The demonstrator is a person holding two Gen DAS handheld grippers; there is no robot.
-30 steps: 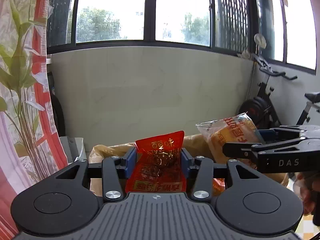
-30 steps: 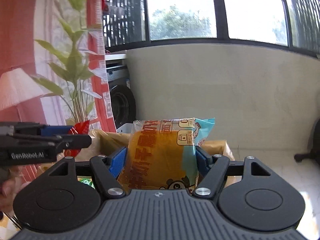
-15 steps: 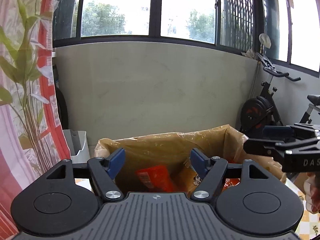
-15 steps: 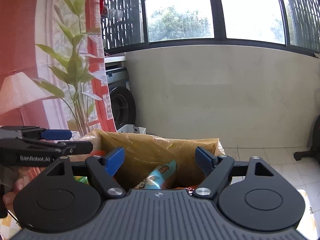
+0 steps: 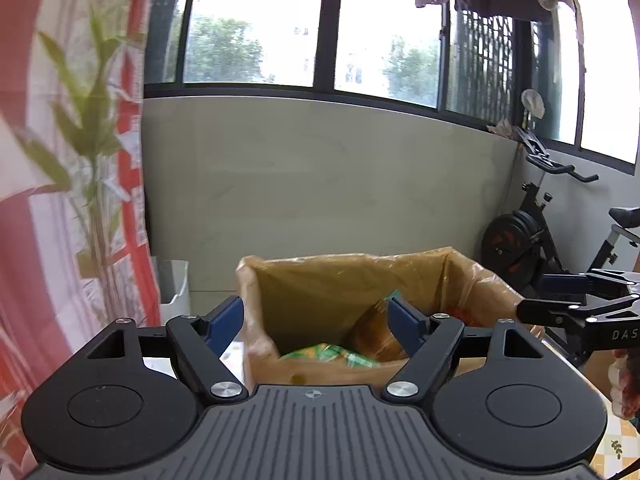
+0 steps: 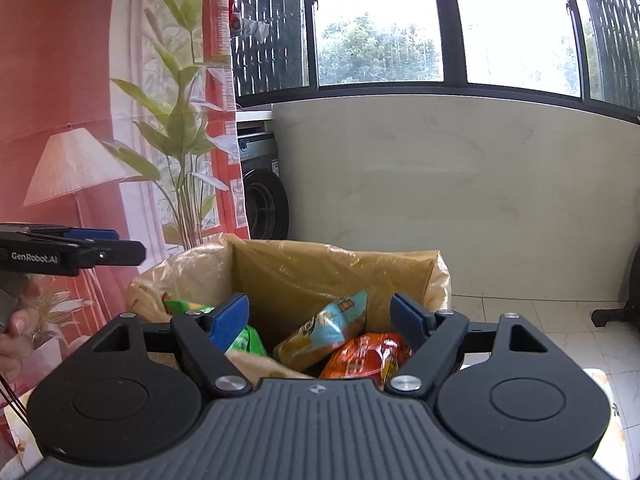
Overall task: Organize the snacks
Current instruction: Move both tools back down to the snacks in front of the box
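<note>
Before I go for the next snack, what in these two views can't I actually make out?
- Box floor: both views, covered by packets and the gripper bodies.
- Green packet: right view, partly behind the right gripper finger; left view shows only a strip.
- Red packet: near end cut off by the gripper body.
- Remaining snacks outside the box: in neither view.
- Left gripper: jaws opening, nothing between them.

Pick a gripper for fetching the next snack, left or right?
No clear favourite. Left gripper, its jaws opening, and right gripper both sit empty over the lined box; the dropped packets lie inside. No loose snack shows in either view, so closeness cannot be judged.
</note>
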